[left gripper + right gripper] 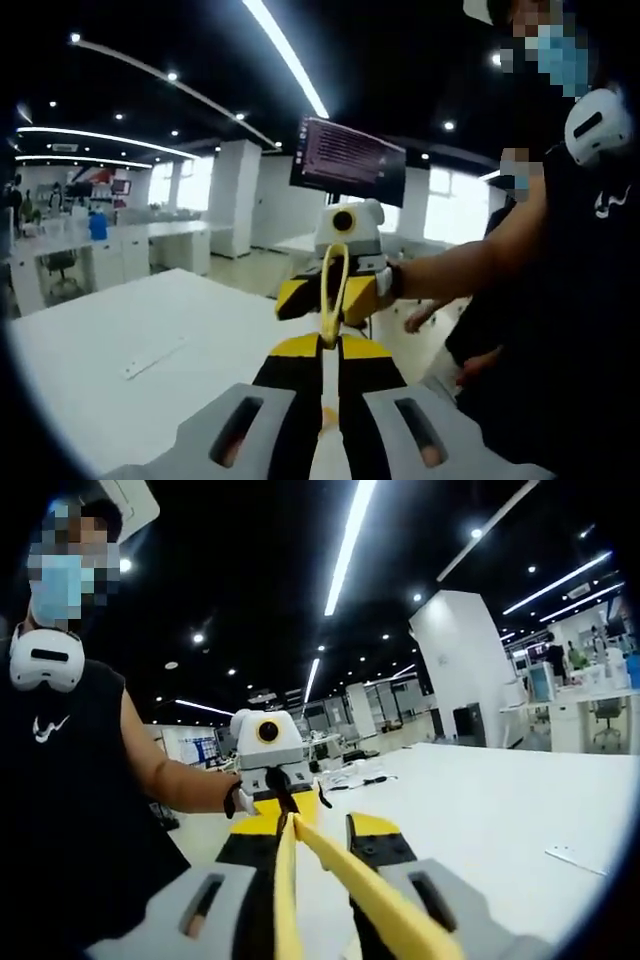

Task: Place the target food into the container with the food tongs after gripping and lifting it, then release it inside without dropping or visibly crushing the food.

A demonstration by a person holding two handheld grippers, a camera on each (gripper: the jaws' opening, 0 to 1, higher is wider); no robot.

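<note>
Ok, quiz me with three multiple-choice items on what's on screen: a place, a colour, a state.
1. Where are the tongs?
A on the floor
B between the left gripper and the right gripper
C in a bowl

2. What colour is the table?
A white
B black
C green

3. What state is the left gripper in?
A wide open
B holding a cup
C shut on the tongs

Answers:
1 B: the tongs span from one gripper to the other.
2 A: the table top is white.
3 C: the left gripper closes on the tongs' near end.
</note>
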